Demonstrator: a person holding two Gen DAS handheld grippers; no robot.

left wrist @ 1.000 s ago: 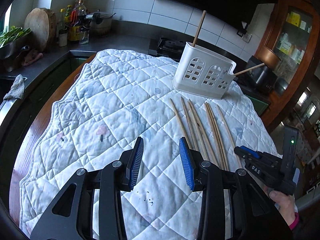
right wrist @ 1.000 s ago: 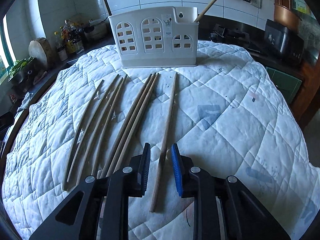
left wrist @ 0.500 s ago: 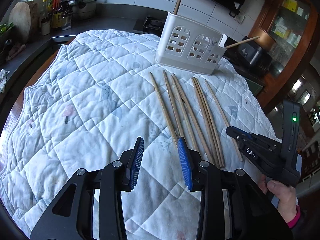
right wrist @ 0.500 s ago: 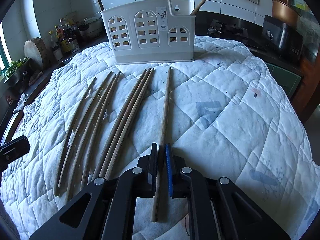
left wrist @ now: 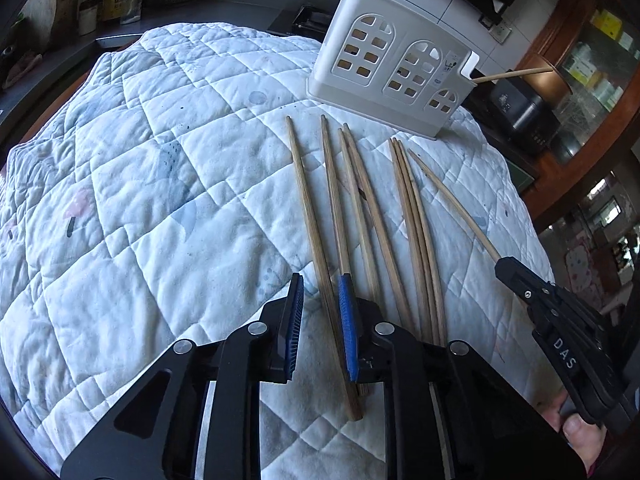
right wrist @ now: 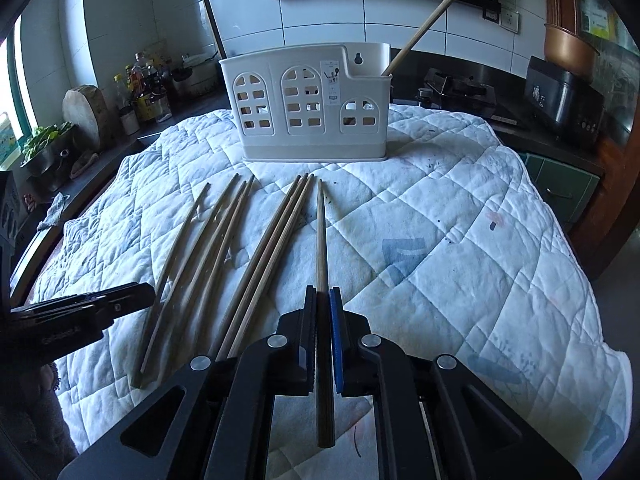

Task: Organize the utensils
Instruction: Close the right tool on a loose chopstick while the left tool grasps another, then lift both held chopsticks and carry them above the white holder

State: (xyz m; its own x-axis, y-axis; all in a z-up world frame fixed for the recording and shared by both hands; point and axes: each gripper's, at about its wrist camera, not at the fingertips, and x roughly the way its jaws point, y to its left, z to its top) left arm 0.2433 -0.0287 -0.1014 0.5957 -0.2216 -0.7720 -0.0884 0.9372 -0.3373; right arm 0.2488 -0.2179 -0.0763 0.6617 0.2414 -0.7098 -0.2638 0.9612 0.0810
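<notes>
A white quilted cloth (right wrist: 420,216) covers the whole table, and everything of the task sits on it. At about twelve o'clock on the cloth in the right wrist view stands the white utensil holder (right wrist: 308,108), upright, with one chopstick (right wrist: 416,36) leaning out of its low end compartment toward one o'clock. From the holder toward six o'clock lies a fan of loose chopsticks (right wrist: 224,248) flat on the cloth, in a group of four and a tight group of three. Just beside the three, at their three o'clock side, is the single chopstick (right wrist: 320,232). The right gripper (right wrist: 323,300) has its jaws pressed together on this single chopstick near its thick end, and the thin tip points to twelve o'clock at the holder. The left gripper (left wrist: 320,292) is low over the cloth with the outermost chopstick (left wrist: 308,216) of the fan between its jaws; the jaws have just been closing and stand narrowly apart, the blue pad (left wrist: 346,320) beside the stick and the other pad clear of it.
</notes>
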